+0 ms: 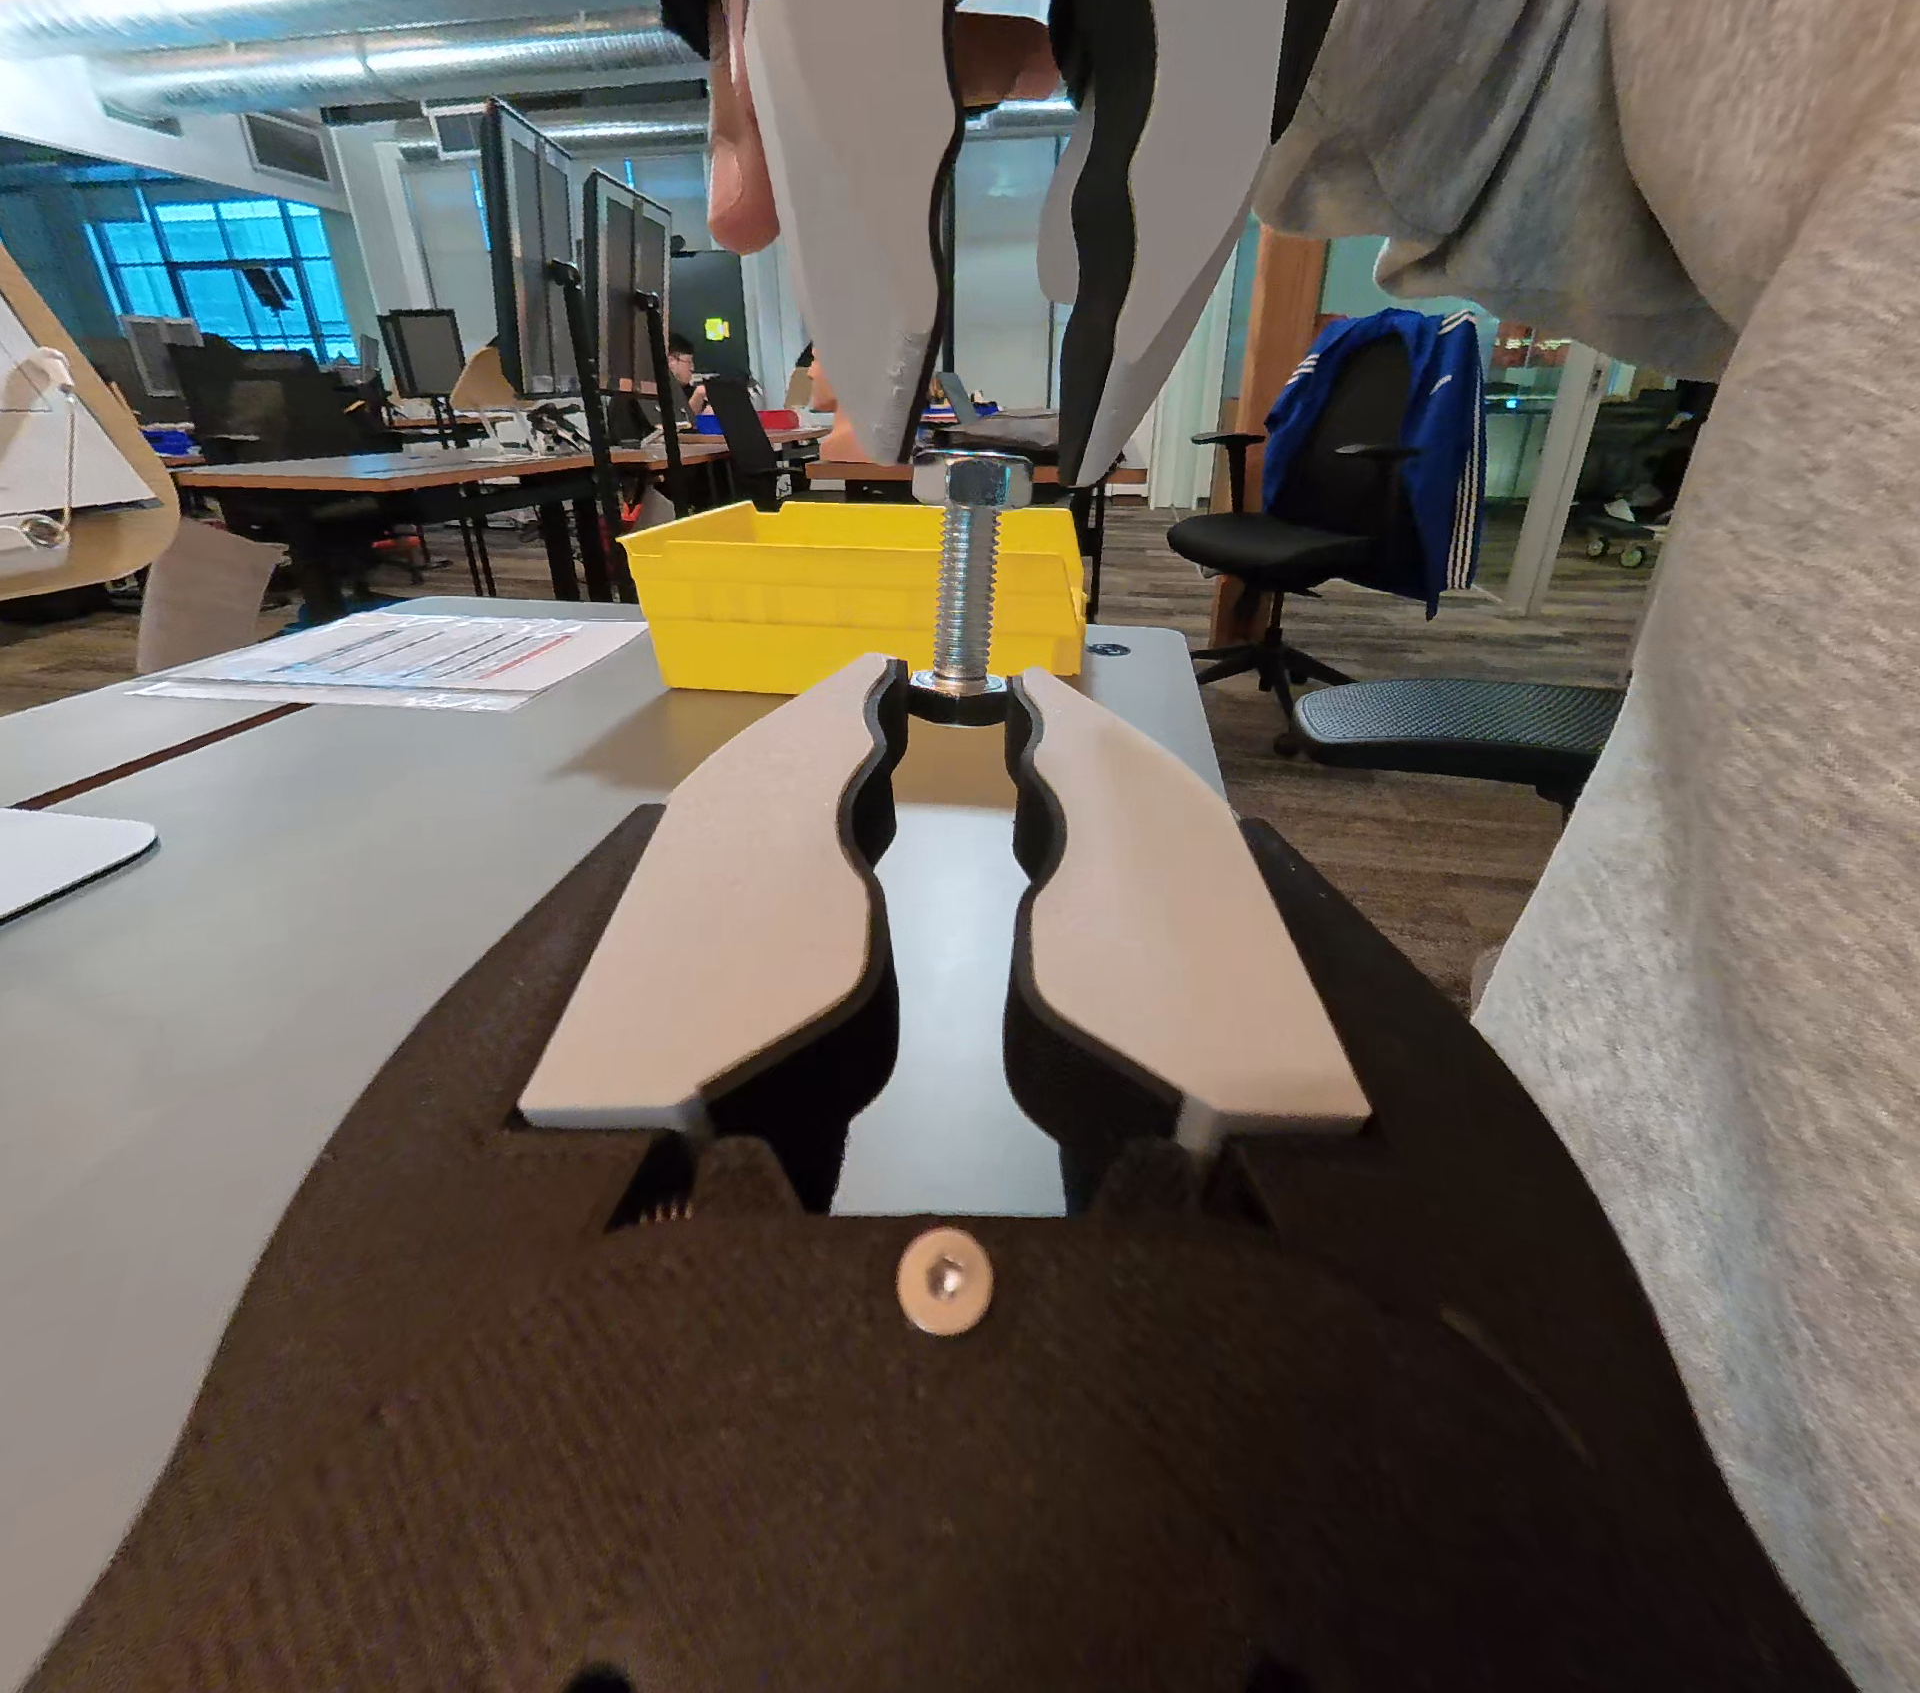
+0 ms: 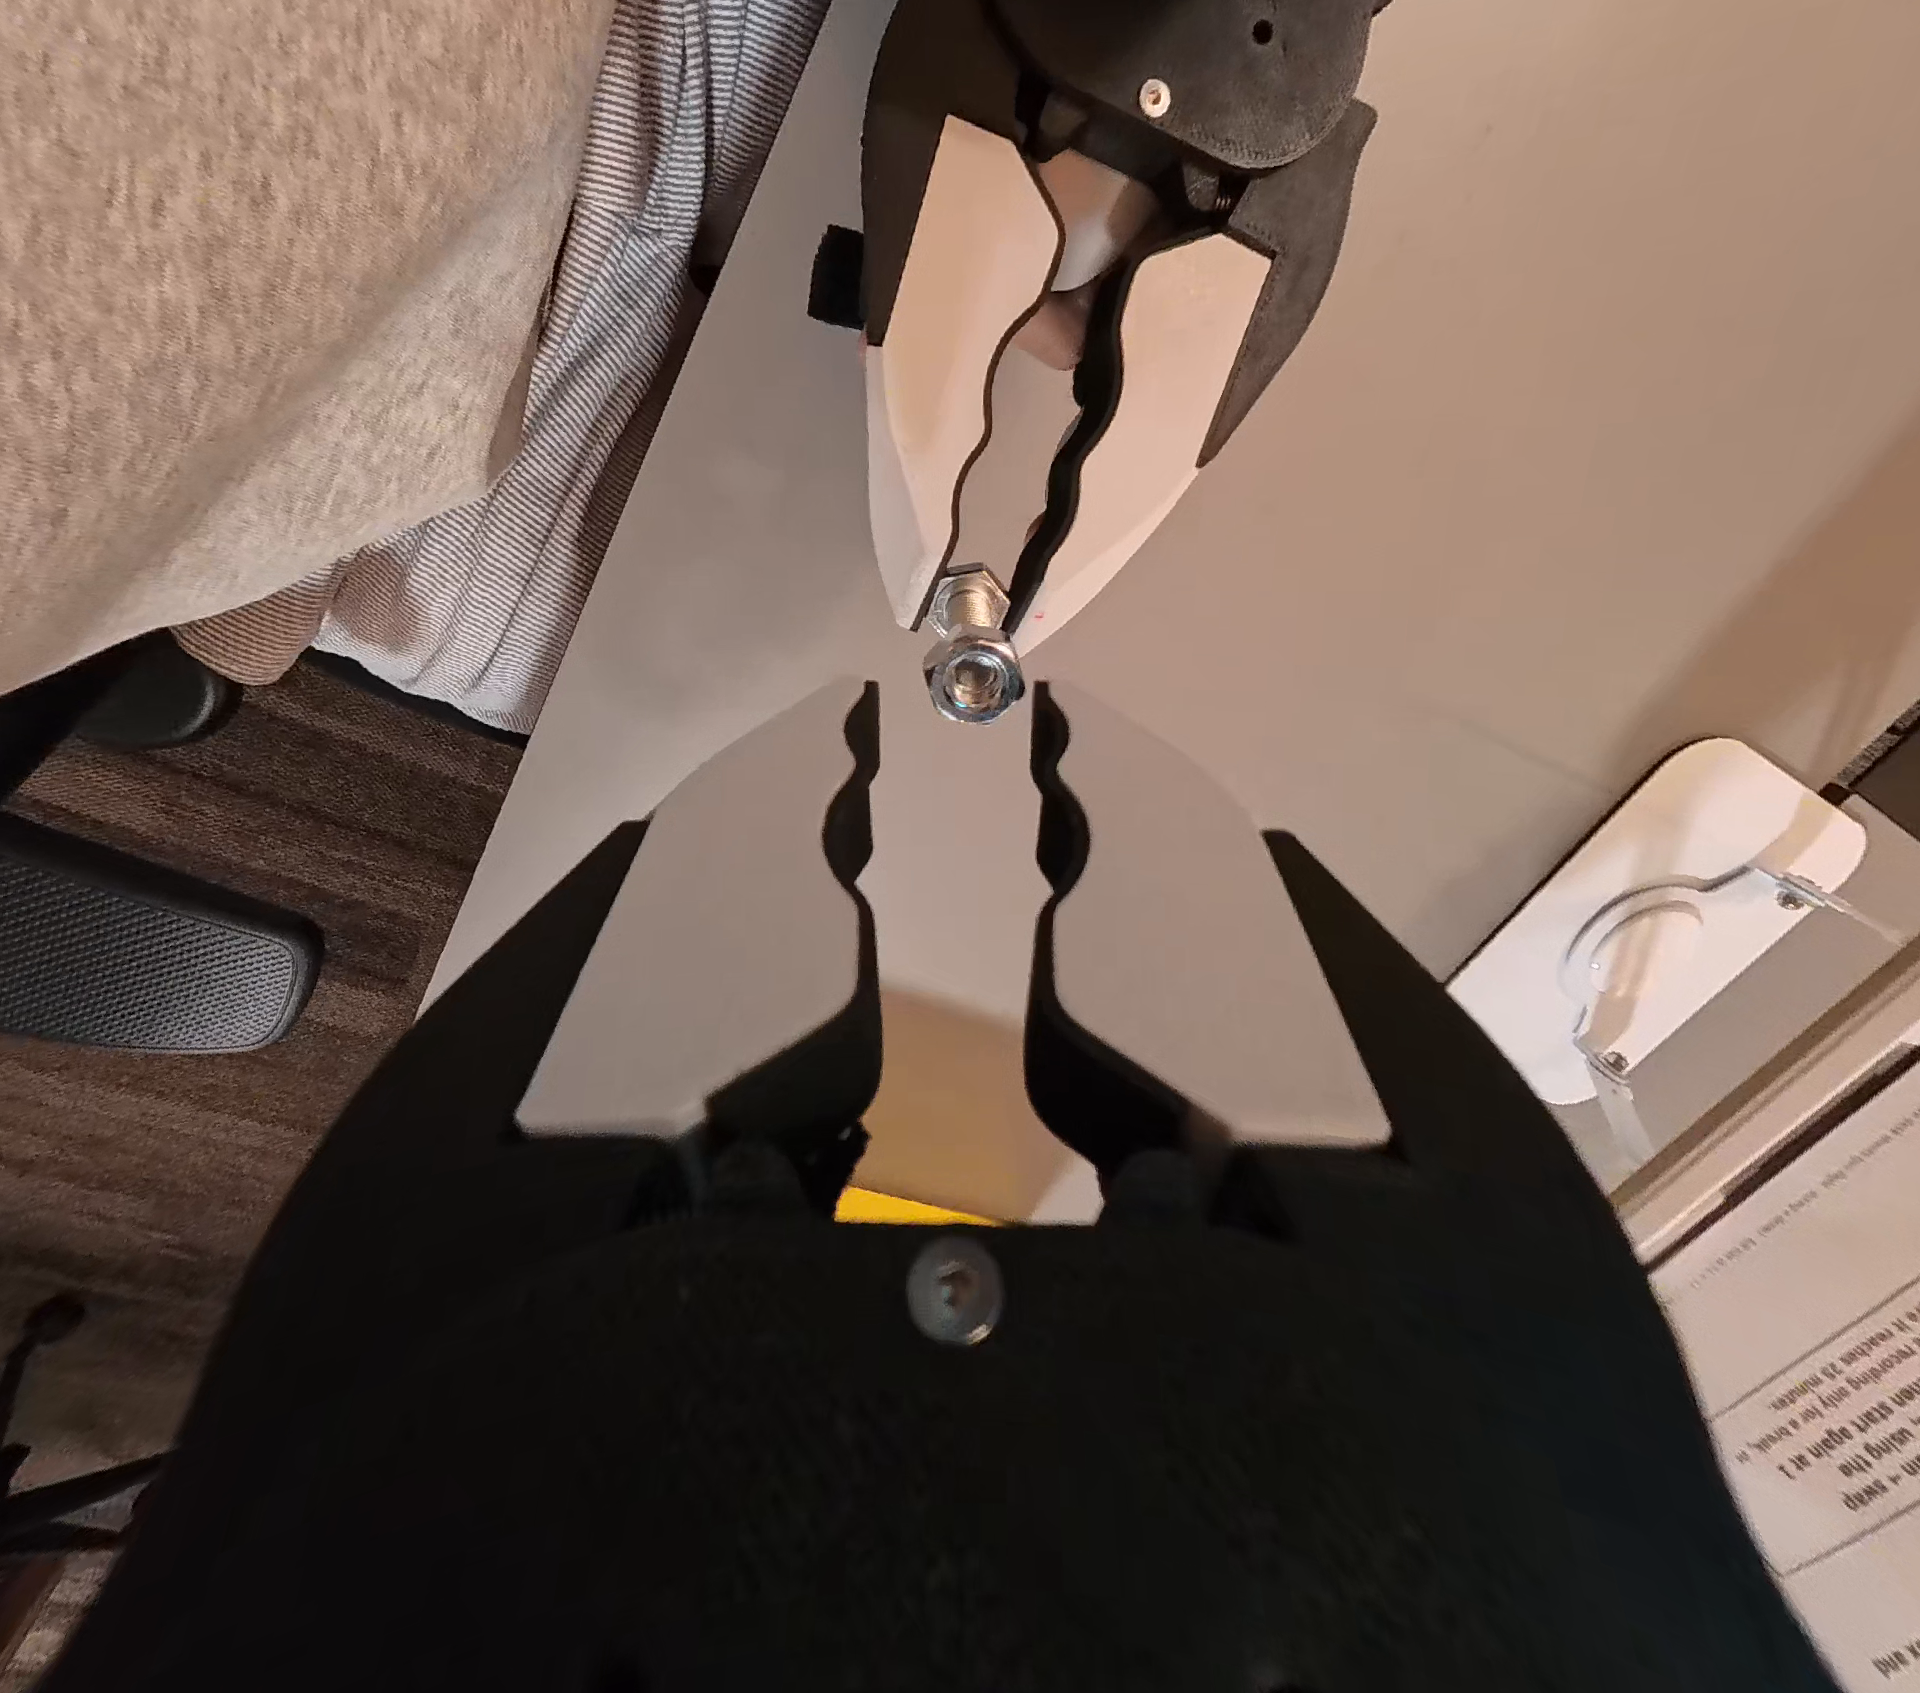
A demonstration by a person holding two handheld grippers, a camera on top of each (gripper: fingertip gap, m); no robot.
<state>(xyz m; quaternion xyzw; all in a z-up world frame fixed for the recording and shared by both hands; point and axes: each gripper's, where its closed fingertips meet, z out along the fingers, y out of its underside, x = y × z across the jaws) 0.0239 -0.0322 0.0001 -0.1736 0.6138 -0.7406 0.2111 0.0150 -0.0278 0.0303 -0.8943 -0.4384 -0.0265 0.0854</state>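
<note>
A silver hex bolt [image 1: 966,573] stands upright above the grey table [image 1: 208,968]. My left gripper [image 1: 956,679] is shut on a nut [image 1: 956,687] threaded on the bolt's lower end. My right gripper [image 1: 987,454] comes down from above, open, with its fingertips either side of the bolt's hex head and a small gap to it. In the right wrist view, looking down, the bolt head [image 2: 977,685] sits just beyond my open right gripper [image 2: 954,693]. The left gripper [image 2: 971,606] reaches in from the top, clamped on the nut [image 2: 966,599].
A yellow plastic bin [image 1: 790,594] stands right behind the bolt. Printed sheets [image 1: 416,656] lie at the left. A white stand base [image 2: 1714,895] is on the table's other side. The person's grey sweater [image 1: 1766,708] fills the right. An office chair [image 1: 1351,500] stands beyond the table.
</note>
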